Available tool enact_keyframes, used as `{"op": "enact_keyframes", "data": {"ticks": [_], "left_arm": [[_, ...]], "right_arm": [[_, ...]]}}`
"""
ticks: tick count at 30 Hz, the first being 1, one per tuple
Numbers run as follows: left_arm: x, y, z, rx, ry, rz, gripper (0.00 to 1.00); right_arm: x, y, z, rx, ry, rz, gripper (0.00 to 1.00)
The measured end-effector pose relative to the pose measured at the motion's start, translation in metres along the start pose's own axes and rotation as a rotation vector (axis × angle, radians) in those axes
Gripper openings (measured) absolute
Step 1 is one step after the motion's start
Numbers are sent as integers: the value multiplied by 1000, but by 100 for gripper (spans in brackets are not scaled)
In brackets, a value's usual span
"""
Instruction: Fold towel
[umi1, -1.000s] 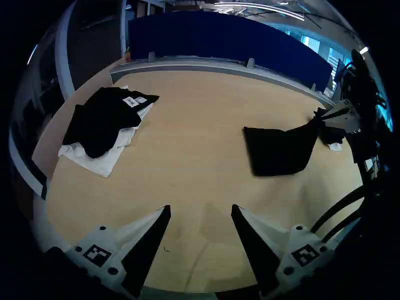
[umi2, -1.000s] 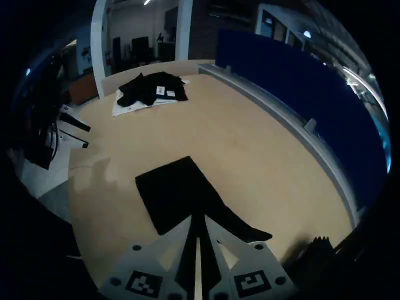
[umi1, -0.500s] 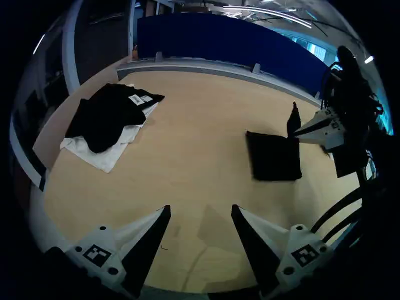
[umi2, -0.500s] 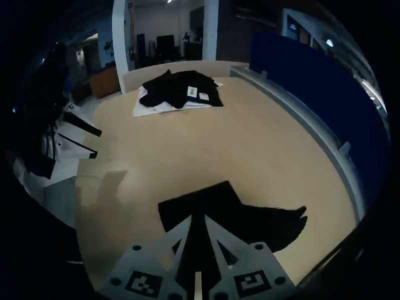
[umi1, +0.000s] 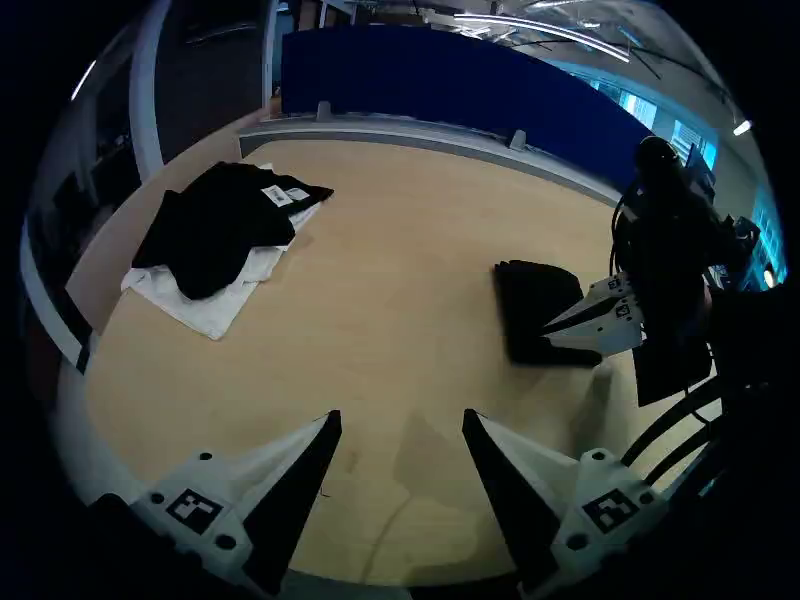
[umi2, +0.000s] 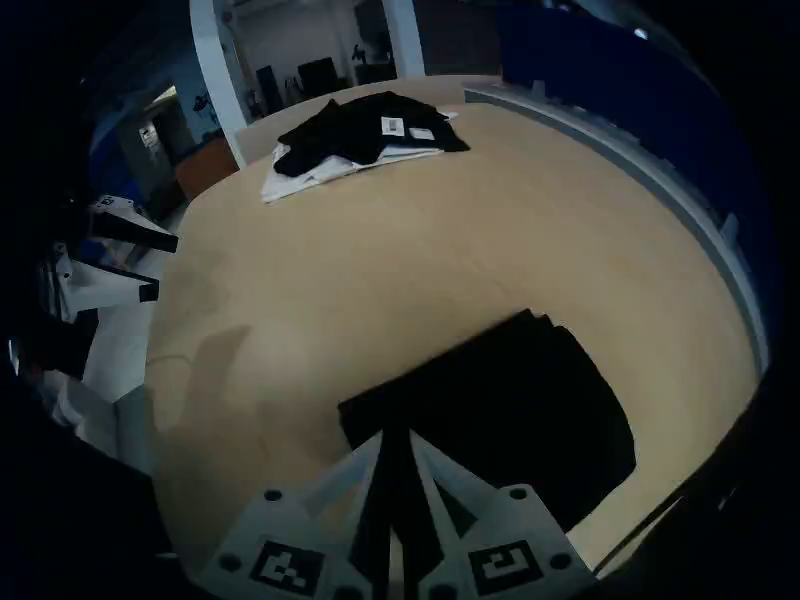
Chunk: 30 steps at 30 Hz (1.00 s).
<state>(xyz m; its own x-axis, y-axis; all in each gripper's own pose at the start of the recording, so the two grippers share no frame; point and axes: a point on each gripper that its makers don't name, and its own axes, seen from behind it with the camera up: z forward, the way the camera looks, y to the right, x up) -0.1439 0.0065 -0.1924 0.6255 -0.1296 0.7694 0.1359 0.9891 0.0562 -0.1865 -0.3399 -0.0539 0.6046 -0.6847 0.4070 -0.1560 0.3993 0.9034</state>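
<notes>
Here: folded black towel (umi2: 500, 400), lying flat on the wooden table (umi1: 400, 230).
Right gripper (umi2: 397, 435): fingers together, pinching the towel's near edge. Left gripper (umi1: 400, 415): fingers wide apart, holding nothing, above the table. Cloth pile (umi1: 215, 235): well apart from the towel.

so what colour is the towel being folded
Black. The towel shows best in the right gripper view, lying on the light wooden table.

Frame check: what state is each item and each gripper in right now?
black towel: folded, flat on the table, near edge pinched.
right gripper: shut on the black towel's edge.
left gripper: open, holding nothing, above the table.
cloth pile: black pieces heaped on a white one, untouched.
</notes>
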Motion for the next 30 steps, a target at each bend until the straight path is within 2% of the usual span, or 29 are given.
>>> {"op": "enact_keyframes", "data": {"ticks": [4,8,12,14,18,30], "left_arm": [[1,1,1,-1,-2,8,90],[1,1,0,-1,-3,12,90],[1,1,0,-1,-4,12,90],[1,0,0,0,-5,12,90],[-1,-2,-1,4,-6,14,90],[-2,-1,-2,5,-7,10,90]], "right_arm": [[0,0,-2,3,8,-2,9],[1,-2,-6,7,20,-3,26],[0,-3,-10,7,26,-9,35],[0,-1,-11,1,28,-13,48],[1,0,-15,-8,38,-18,89],[3,4,-32,-51,75,-8,96]]}}
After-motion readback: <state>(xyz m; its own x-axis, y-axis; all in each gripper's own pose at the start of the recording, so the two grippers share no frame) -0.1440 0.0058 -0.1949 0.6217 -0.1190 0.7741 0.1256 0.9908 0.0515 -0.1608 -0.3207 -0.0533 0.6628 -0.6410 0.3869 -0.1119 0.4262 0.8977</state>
